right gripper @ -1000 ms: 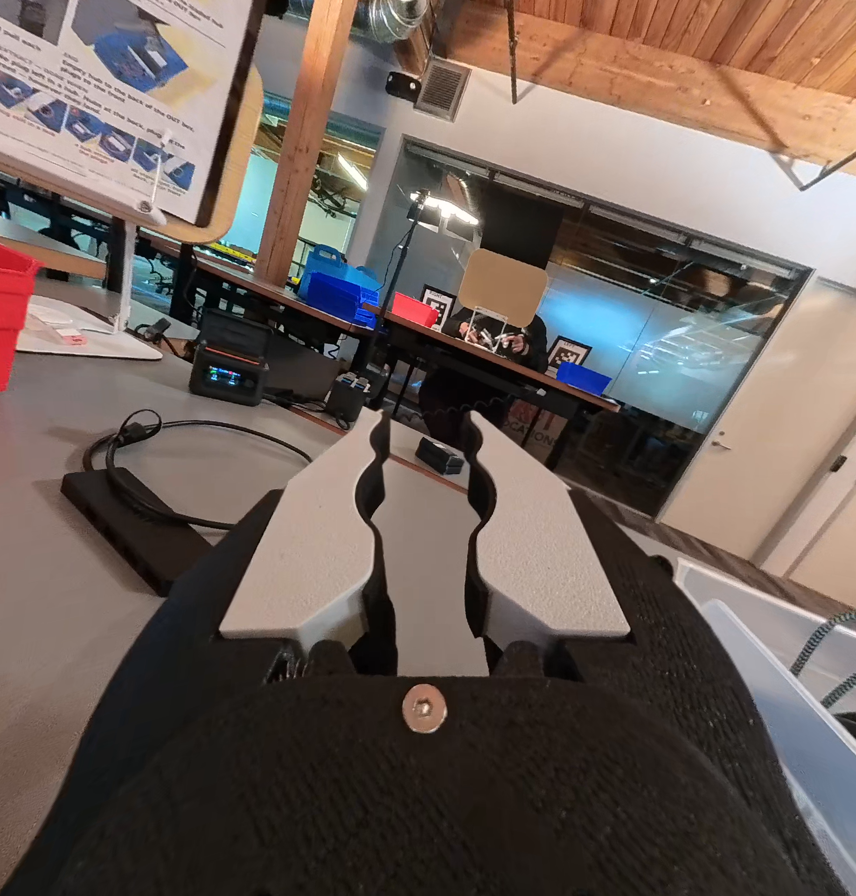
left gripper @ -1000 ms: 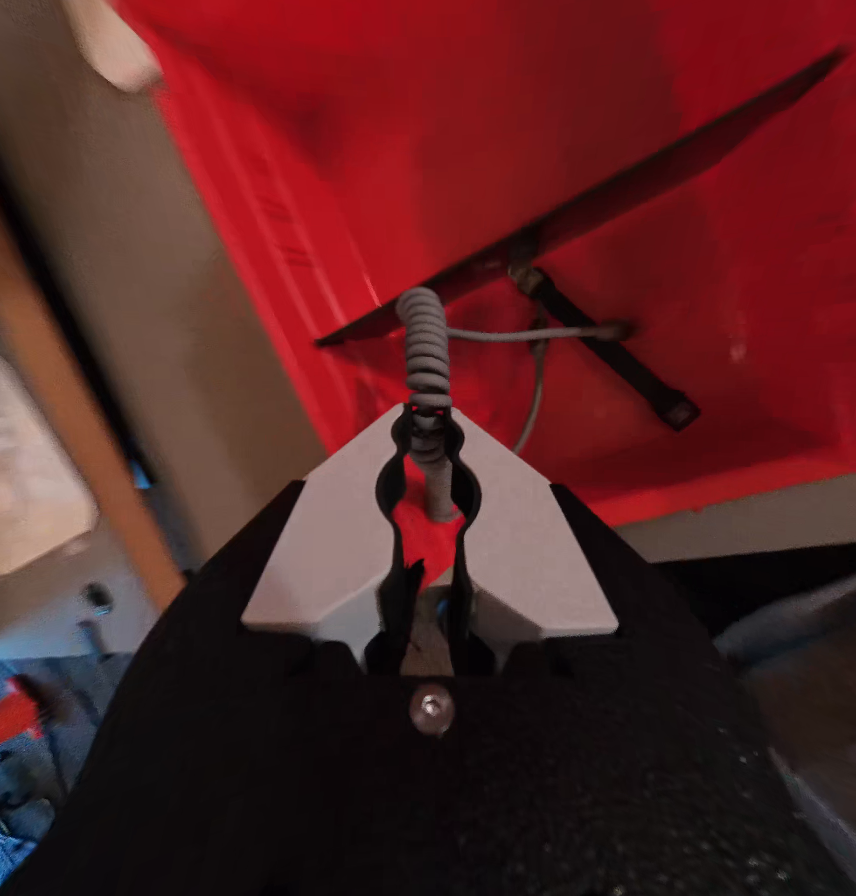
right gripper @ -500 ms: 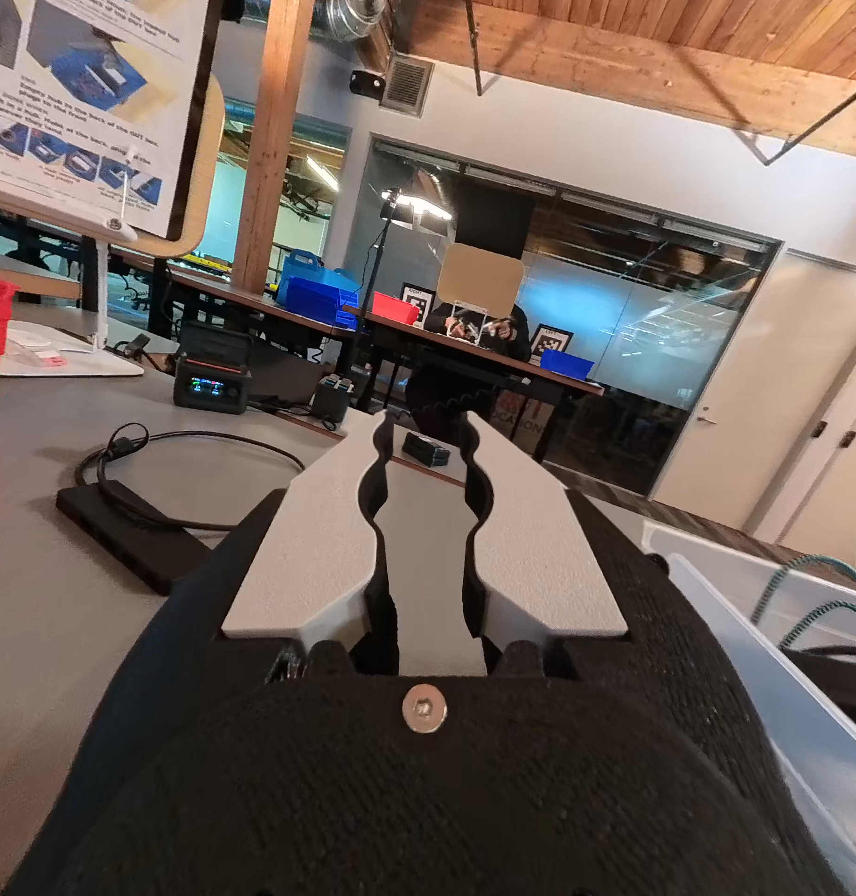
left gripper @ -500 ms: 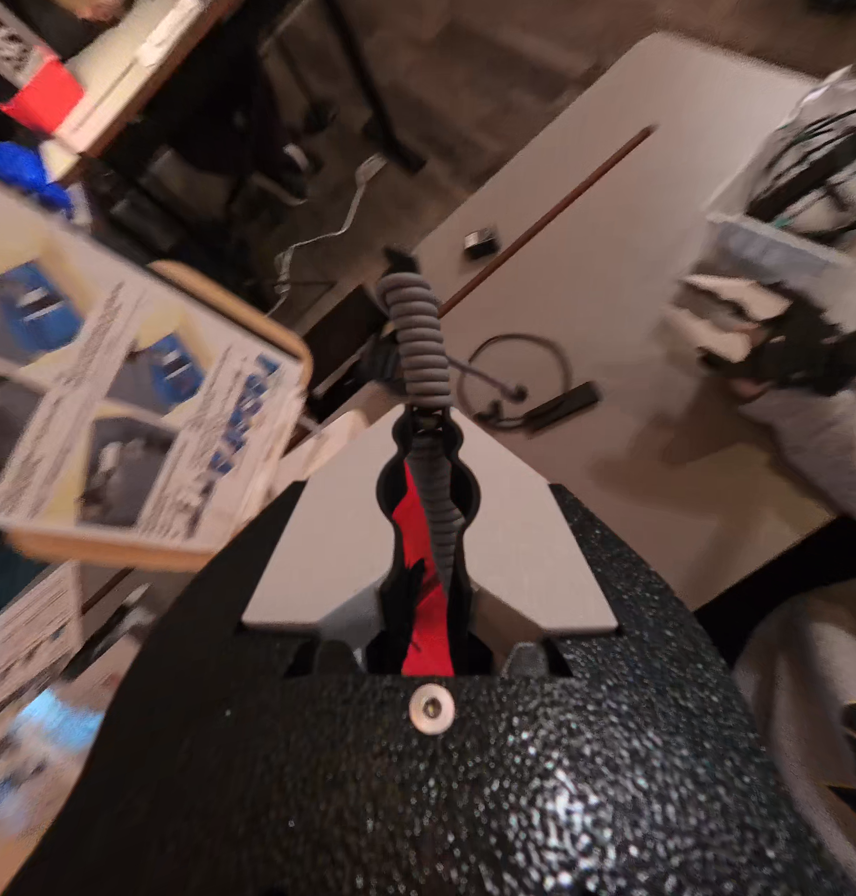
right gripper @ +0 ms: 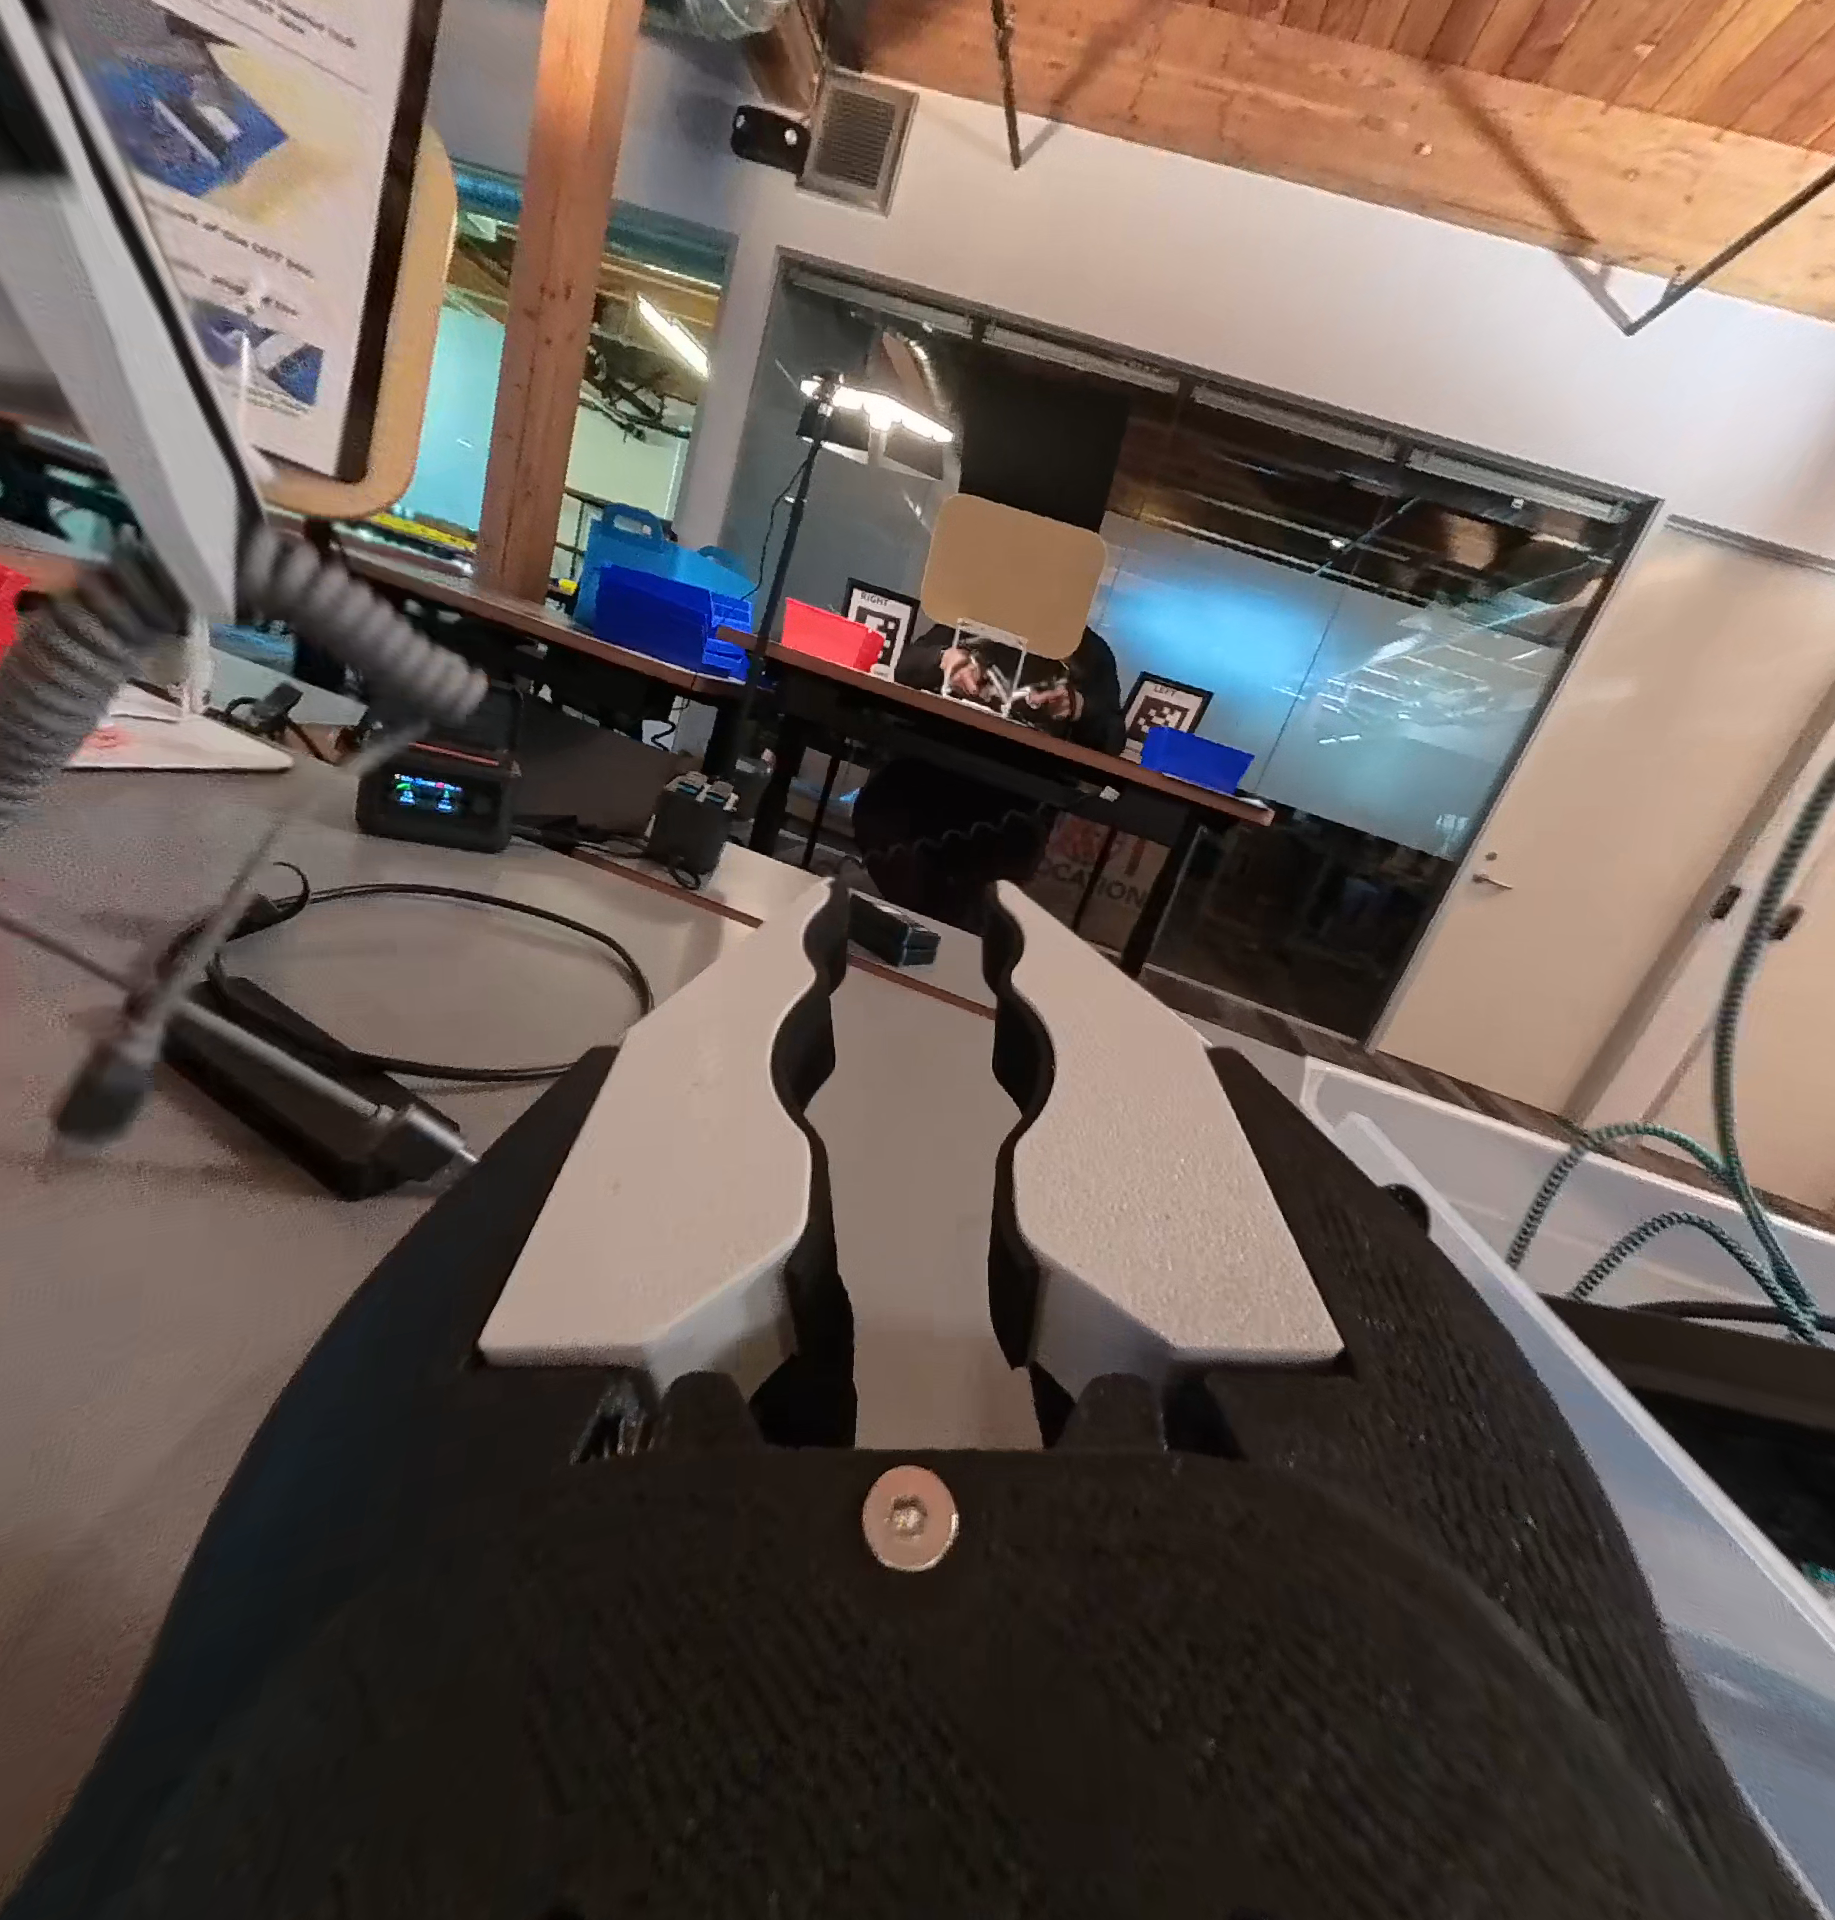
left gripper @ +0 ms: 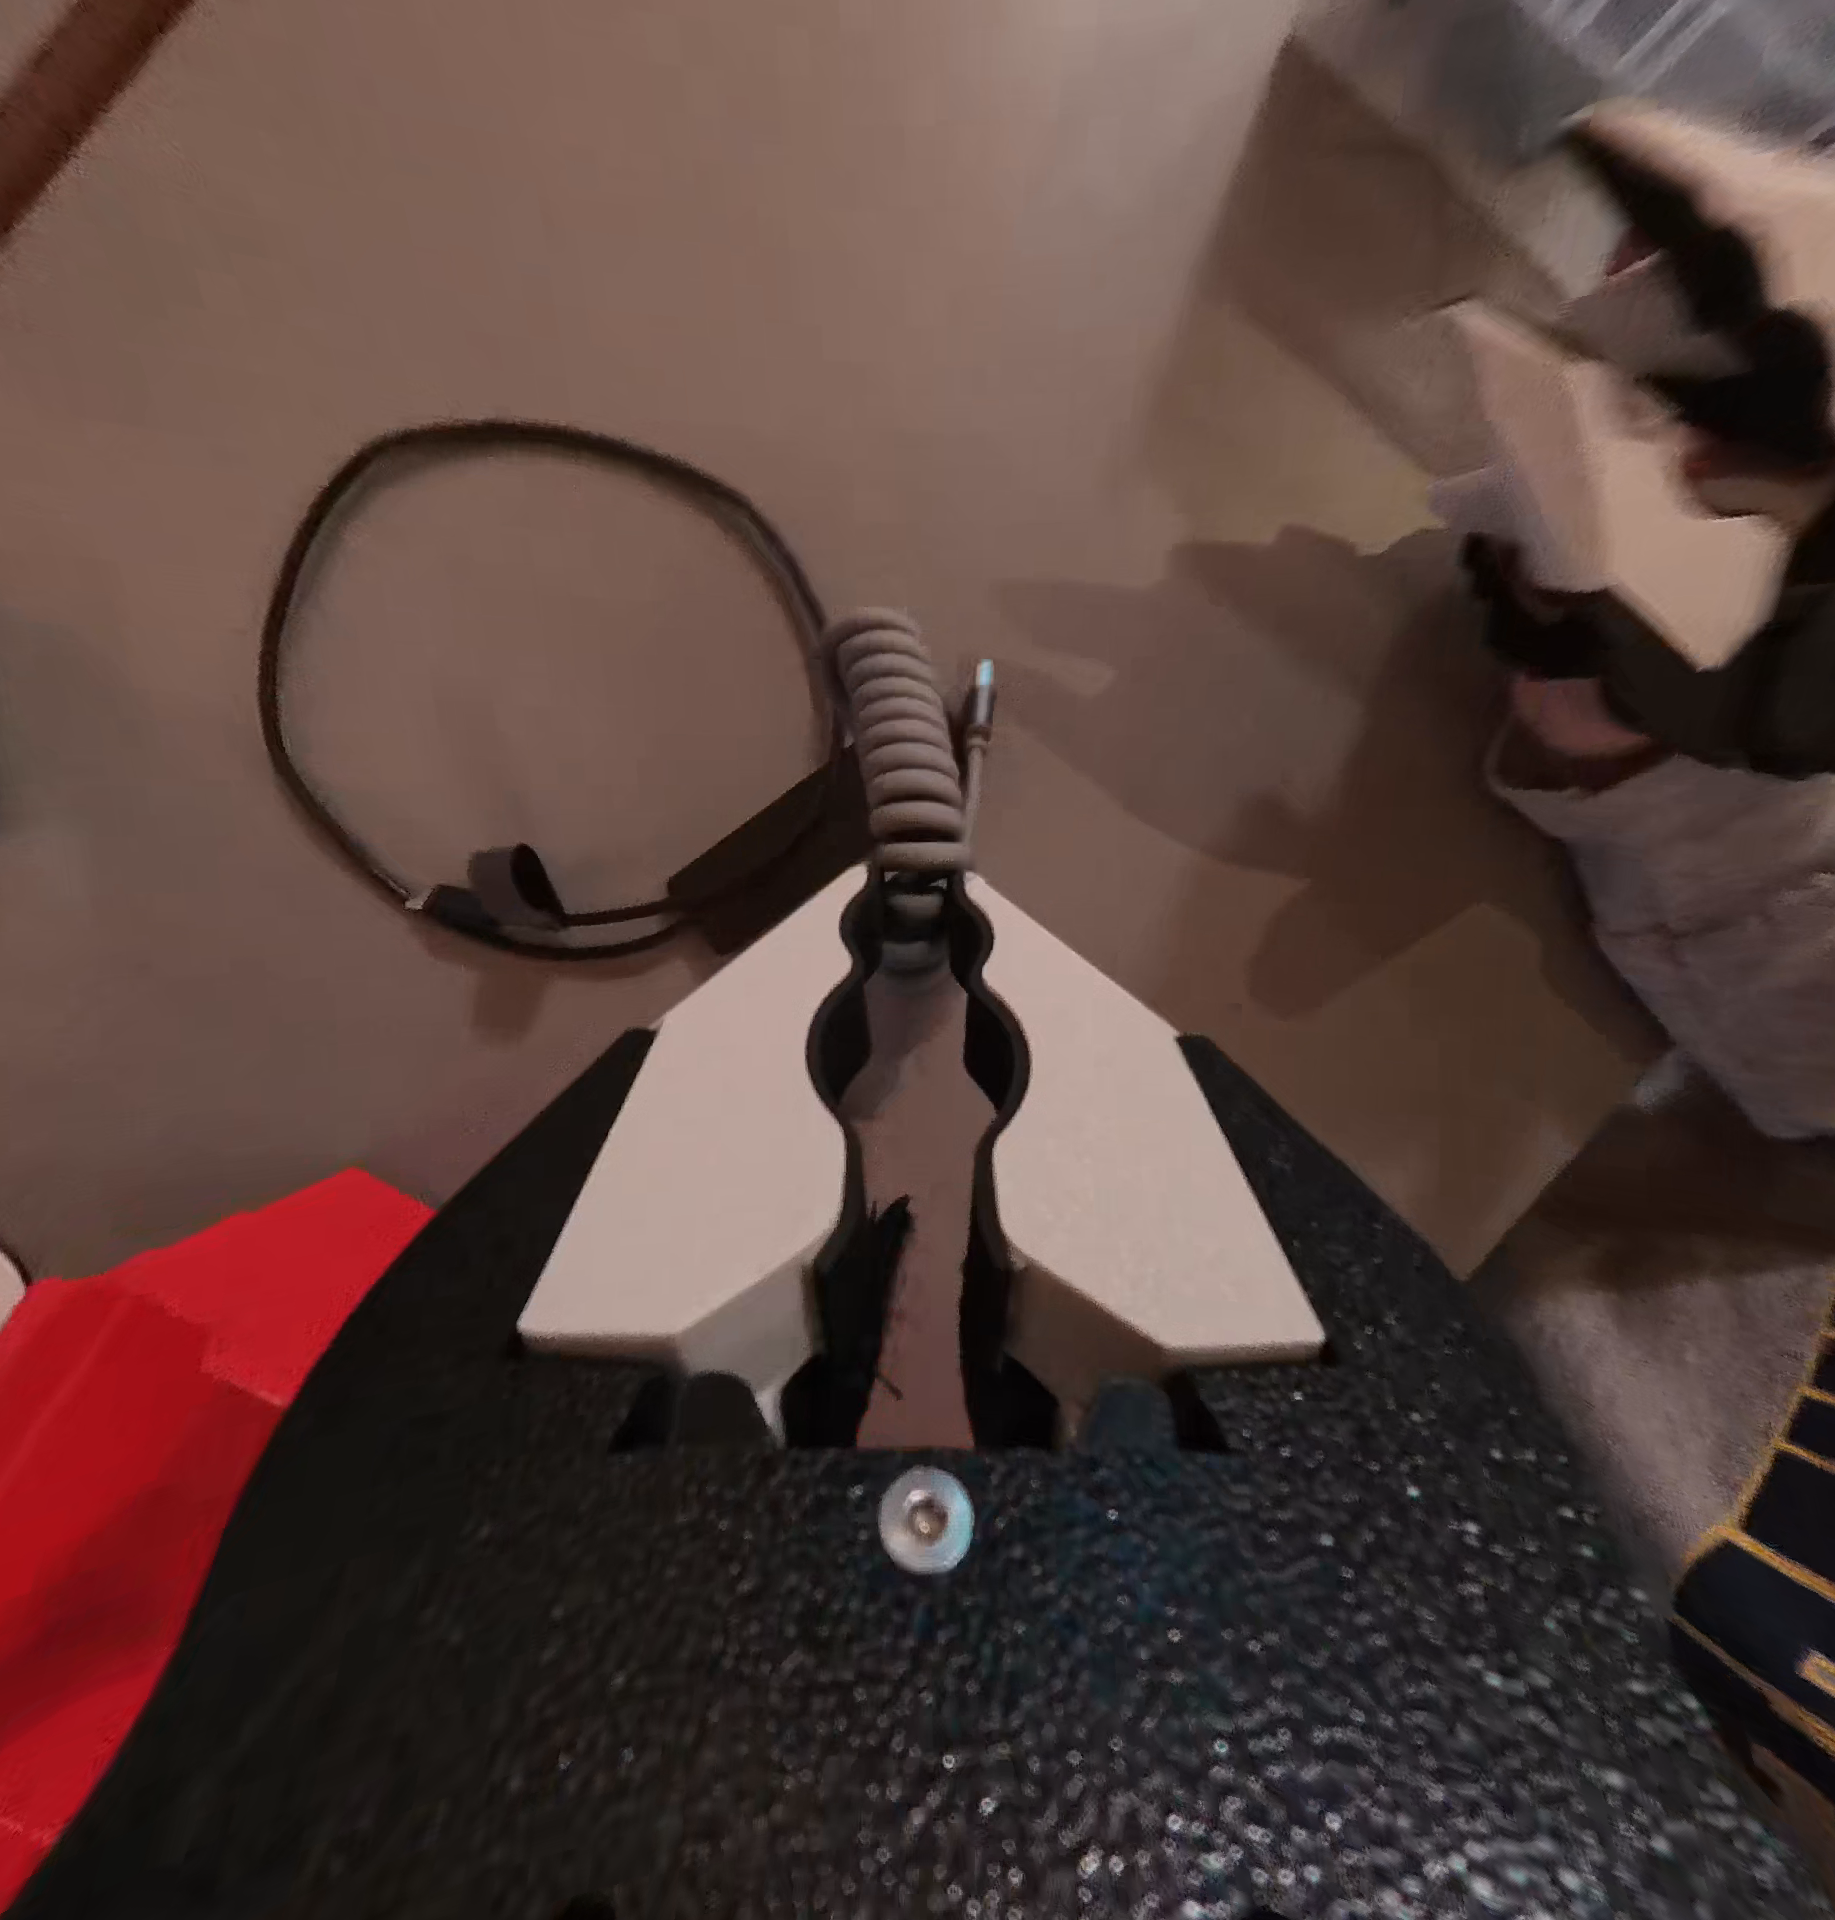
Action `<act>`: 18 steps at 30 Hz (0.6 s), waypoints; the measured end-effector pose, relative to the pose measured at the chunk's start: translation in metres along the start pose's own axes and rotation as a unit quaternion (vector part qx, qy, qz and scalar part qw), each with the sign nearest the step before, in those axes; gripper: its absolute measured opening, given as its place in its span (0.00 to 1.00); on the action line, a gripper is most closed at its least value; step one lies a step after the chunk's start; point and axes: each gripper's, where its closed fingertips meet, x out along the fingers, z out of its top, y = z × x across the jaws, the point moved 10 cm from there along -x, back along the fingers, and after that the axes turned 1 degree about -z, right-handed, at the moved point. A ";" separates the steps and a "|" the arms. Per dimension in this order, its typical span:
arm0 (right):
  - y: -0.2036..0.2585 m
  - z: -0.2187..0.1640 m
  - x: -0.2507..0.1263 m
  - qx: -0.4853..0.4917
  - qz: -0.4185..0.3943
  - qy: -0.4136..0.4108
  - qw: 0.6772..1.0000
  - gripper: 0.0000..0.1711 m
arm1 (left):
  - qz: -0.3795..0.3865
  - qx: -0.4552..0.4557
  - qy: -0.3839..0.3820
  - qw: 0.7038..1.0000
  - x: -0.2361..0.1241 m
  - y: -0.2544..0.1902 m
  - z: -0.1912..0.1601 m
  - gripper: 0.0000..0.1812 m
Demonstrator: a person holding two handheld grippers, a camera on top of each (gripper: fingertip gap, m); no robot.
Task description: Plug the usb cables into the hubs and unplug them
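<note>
My left gripper (left gripper: 913, 909) is shut on a grey coiled USB cable (left gripper: 897, 727) and holds it above the table. The cable's silver plug (left gripper: 984, 696) sticks up beside the coil. Under it lies a black hub (left gripper: 757, 842) with its own black lead looped on the table (left gripper: 289, 582). In the right wrist view the hub (right gripper: 300, 1101) lies left of my right gripper (right gripper: 918, 904), which is open and empty just above the table. The left gripper's finger (right gripper: 92, 312) and the coiled cable (right gripper: 373, 634) hang at the upper left there, with a blurred plug end (right gripper: 113, 1070) dangling over the hub.
A red bin (left gripper: 113, 1455) sits at the left. A clear bin (right gripper: 1515, 1174) with a green braided cable (right gripper: 1744, 987) is at the right. A black device with a lit screen (right gripper: 440, 800) stands behind the hub. A person sits at a far table (right gripper: 996, 748). My right fingertips sit around 15 centimeters from my left ones. The left tips stand about 11 centimeters off the black hub (left gripper: 757, 842).
My left gripper has carried the coiled cable out of the red bin and swung over the table above the black hub. It now shows in the right wrist view. The right gripper stays open.
</note>
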 end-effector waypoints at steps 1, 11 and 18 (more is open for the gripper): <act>0.001 0.000 0.000 -0.002 0.002 -0.002 1.000 0.14 | 0.007 -0.005 0.006 1.000 0.010 0.004 -0.005 0.05; 0.003 0.001 0.000 -0.002 0.017 -0.007 1.000 0.14 | -0.003 -0.102 -0.109 0.989 -0.029 0.014 -0.047 0.37; 0.006 0.001 0.002 0.001 0.015 -0.002 1.000 0.14 | 0.192 -0.246 -0.008 0.950 -0.108 0.042 -0.172 0.25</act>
